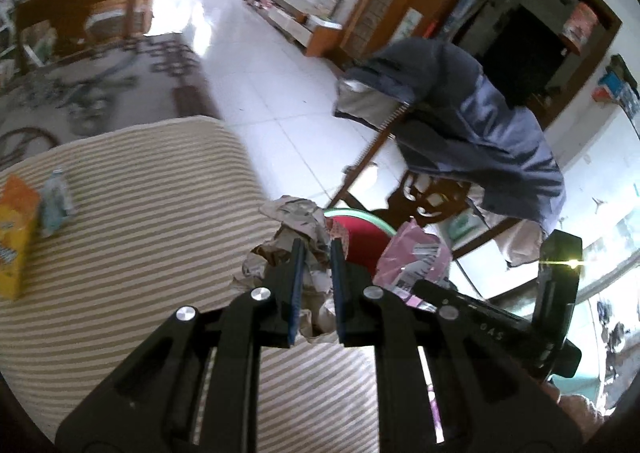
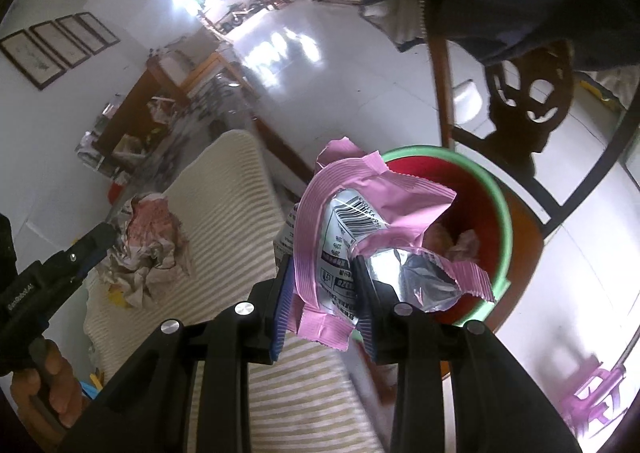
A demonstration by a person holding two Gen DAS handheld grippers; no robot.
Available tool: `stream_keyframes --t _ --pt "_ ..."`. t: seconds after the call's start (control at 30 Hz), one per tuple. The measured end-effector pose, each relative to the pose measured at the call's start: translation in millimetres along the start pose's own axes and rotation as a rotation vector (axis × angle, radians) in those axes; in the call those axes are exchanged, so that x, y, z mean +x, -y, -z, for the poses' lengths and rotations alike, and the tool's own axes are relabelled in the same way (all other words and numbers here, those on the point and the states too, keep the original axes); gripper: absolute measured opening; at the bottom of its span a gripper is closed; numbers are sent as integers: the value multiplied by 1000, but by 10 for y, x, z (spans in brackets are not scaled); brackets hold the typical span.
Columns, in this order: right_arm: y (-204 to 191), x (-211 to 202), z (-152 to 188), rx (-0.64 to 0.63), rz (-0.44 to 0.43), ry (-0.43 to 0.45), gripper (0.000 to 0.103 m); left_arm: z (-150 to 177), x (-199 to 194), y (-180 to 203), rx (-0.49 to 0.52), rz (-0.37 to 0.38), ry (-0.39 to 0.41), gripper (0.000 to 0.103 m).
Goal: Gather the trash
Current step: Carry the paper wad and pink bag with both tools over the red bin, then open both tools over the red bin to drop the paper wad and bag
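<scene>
Black fingers of the left hand-held gripper (image 1: 316, 249) are pinching a crumpled brown paper wad (image 1: 298, 237) above the striped mattress (image 1: 152, 221), at its right edge. Beside it, the right hand-held gripper (image 2: 320, 273) is clamping a torn pink snack wrapper (image 2: 360, 221) over the near left rim of the red bin (image 2: 492, 205) with the green lip. Farther left on the mattress, an orange box (image 1: 16, 237) and a small bottle (image 1: 56, 201) are lying side by side.

Left gripper (image 1: 316, 249): black linkage arms, silver round pivot screws, blue ribbed pads (image 1: 295, 293). Right gripper (image 2: 322, 265): same build. White "GenRobot.AI" lettering on left gripper's body; bare-skinned hand (image 2: 52, 393) behind it.
</scene>
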State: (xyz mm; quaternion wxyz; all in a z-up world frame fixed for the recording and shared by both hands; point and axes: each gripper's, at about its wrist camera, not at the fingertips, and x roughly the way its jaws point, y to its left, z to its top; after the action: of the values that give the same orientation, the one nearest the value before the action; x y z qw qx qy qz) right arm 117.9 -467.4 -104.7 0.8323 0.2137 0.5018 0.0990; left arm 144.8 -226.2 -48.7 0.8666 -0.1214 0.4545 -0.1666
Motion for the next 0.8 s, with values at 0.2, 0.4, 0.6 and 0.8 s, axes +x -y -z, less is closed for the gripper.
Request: stream_keyframes --t 0.2,0.4,0.6,0.8 --pt "277 -50 -118 11 15 14 31 -84 401 434 61 43 -43 13" --pt "470 -34 -218 29 24 15 54 -93 688 650 93 60 -72 53" --pt "528 -54 -261 53 22 40 68 -78 632 581 91 16 -51 57" --pt "376 -11 -207 56 -1 22 68 55 393 321 73 -49 -28 61"
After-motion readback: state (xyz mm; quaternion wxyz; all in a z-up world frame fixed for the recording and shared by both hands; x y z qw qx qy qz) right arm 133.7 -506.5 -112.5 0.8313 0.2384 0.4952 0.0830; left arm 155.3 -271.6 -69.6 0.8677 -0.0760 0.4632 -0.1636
